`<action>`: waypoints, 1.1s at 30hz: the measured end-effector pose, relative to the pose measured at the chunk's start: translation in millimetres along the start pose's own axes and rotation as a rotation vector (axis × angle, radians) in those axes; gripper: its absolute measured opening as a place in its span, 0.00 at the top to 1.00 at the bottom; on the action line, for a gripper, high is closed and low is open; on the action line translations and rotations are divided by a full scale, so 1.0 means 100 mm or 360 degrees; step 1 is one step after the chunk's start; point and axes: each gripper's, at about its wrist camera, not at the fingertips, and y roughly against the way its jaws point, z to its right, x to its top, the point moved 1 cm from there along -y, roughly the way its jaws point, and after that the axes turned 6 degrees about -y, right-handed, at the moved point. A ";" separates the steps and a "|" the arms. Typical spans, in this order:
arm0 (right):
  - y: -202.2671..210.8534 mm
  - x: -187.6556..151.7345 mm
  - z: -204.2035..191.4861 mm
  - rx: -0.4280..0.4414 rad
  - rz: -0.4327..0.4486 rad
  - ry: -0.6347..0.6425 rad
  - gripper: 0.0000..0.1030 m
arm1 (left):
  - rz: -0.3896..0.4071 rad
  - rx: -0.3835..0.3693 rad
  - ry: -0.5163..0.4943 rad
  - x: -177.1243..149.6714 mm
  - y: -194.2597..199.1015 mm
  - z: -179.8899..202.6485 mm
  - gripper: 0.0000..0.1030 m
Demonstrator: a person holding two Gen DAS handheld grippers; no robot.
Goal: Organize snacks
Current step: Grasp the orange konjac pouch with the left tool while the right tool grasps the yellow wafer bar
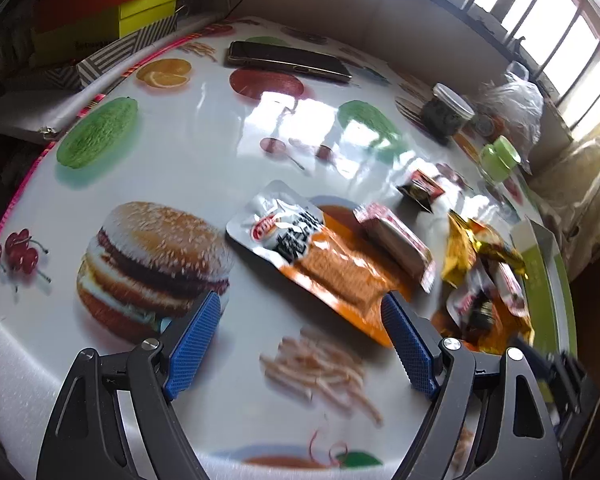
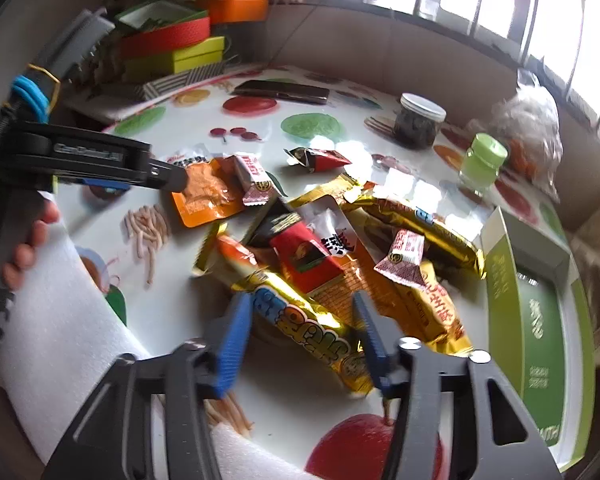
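Note:
My left gripper (image 1: 300,300) stands open just above the printed tablecloth (image 1: 204,152), with nothing between its blue pads. An orange-and-white snack pouch (image 1: 300,248) lies just ahead of it, with a red-and-white bar (image 1: 396,240) against the pouch's right side. To the right is a heap of snack packets (image 2: 340,248). My right gripper (image 2: 300,300) is over the heap's near end. Its pads press both sides of a long gold packet (image 2: 300,316). An open green-and-white box (image 2: 540,300) sits at the right edge. One of the left gripper's fingers (image 2: 168,176) reaches the orange pouch (image 2: 204,196).
A phone (image 1: 288,60) lies at the back of the table. At the back right stand a dark jar (image 2: 418,124), a green-capped bottle (image 2: 482,160) and a plastic bag (image 2: 532,132). Coloured boxes (image 2: 172,48) are stacked beyond the left edge. A hand (image 2: 28,240) holds the left tool.

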 end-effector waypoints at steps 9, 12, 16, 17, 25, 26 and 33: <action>0.05 -0.04 0.07 0.0002 -0.0015 -0.0138 0.78 | 0.0014 0.0015 -0.0029 0.21 -0.15 0.09 0.19; 0.08 -0.07 0.11 -0.0023 -0.0010 -0.0212 0.80 | 0.0008 0.0048 -0.0056 0.26 -0.19 0.15 0.19; 0.14 -0.10 0.16 -0.0024 -0.0002 -0.0302 0.83 | 0.0002 0.0113 -0.0149 0.30 -0.26 0.28 0.19; 0.16 -0.11 0.17 -0.0019 -0.0001 -0.0319 0.84 | -0.0001 0.0112 -0.0173 0.30 -0.27 0.31 0.19; 0.22 -0.20 0.25 0.0101 -0.0009 -0.0486 0.88 | -0.0002 0.0141 -0.0540 0.10 -0.31 0.69 0.19; 0.23 -0.20 0.26 0.0122 -0.0008 -0.0501 0.90 | -0.0004 0.0155 -0.0560 0.08 -0.30 0.70 0.19; 0.25 -0.21 0.27 0.0171 -0.0001 -0.0505 0.91 | -0.0017 0.0206 -0.0496 0.00 -0.21 0.56 0.19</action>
